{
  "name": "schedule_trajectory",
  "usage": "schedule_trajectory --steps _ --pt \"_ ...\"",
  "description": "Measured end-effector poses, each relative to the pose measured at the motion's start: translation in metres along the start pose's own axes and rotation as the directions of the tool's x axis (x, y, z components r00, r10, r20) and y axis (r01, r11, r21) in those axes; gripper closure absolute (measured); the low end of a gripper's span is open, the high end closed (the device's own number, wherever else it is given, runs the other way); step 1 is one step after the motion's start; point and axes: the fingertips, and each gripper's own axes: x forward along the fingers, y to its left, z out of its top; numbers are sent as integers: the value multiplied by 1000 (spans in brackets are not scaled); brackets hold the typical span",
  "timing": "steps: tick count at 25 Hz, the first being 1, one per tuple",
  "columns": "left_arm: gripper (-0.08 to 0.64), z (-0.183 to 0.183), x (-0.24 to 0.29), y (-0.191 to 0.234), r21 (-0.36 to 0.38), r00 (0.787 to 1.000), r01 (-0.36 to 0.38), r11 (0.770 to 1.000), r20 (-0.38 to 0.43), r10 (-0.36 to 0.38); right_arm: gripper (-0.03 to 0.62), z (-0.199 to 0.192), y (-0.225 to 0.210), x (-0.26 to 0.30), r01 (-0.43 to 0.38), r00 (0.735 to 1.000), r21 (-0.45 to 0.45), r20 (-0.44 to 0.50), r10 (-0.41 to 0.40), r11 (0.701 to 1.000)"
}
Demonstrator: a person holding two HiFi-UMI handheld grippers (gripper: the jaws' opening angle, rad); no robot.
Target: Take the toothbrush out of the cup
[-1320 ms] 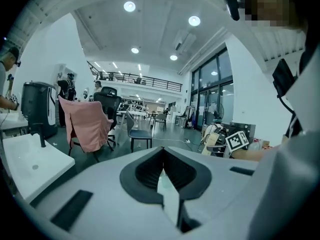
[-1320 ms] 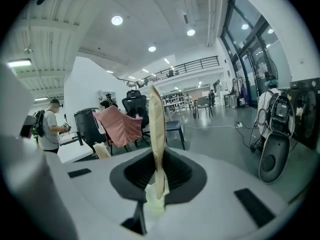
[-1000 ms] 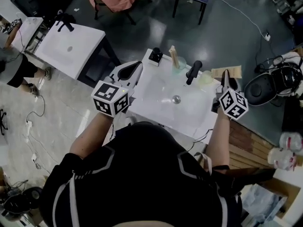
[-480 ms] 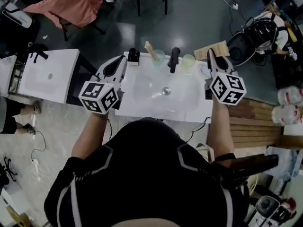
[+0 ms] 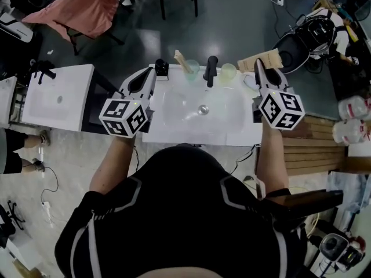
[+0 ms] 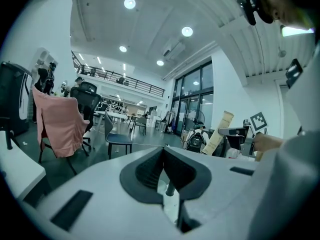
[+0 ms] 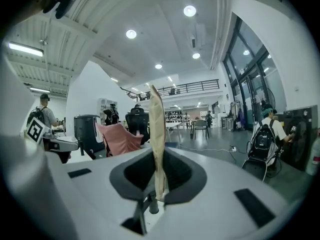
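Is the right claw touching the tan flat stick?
Touching. The right gripper view shows the right claw shut on the tan flat stick, squeezing both sides.

A white sink (image 5: 174, 126) is seen from above, a black tap (image 5: 211, 69) at its far edge. Left of the tap a toothbrush (image 5: 181, 60) is leaned in a clear cup (image 5: 192, 72); right of it a pale green cup (image 5: 229, 72) is set. The left hand-held gripper (image 5: 152, 74) is held over the sink's left edge, the right hand-held gripper (image 5: 257, 63) over its right, a tan flat piece (image 5: 271, 58) beside its tips.
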Motion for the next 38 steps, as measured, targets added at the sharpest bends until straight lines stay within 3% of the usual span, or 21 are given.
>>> schedule_trajectory --steps 8,14,17,20,24,31,38 --pt "554 -21 26 -1 -57 999 28 998 -17 -29 547 -7 -9 -13 28 1000 15 -2 -28 1000" --pt "552 -61 61 2 -76 993 36 997 -109 -44 547 -12 -25 -23 68 998 21 -11 -67 997" --pt "548 -78 76 4 -51 991 20 999 -134 -27 547 -15 -33 -30 88 996 21 -15 -88 996" --pt "529 -96 91 1 -42 985 51 998 -162 -57 546 -18 -39 -36 110 994 23 -23 -110 994" --pt "418 -125 113 3 -84 974 75 994 -209 -91 546 -23 -46 -40 137 990 16 -39 -136 990" --pt "408 -164 143 18 -69 958 -5 998 -287 -15 546 -31 -51 -57 170 983 13 -66 -169 985" --pt "397 -182 168 29 -44 952 -37 998 -304 22 547 -44 -48 -68 185 978 11 -95 -183 983"
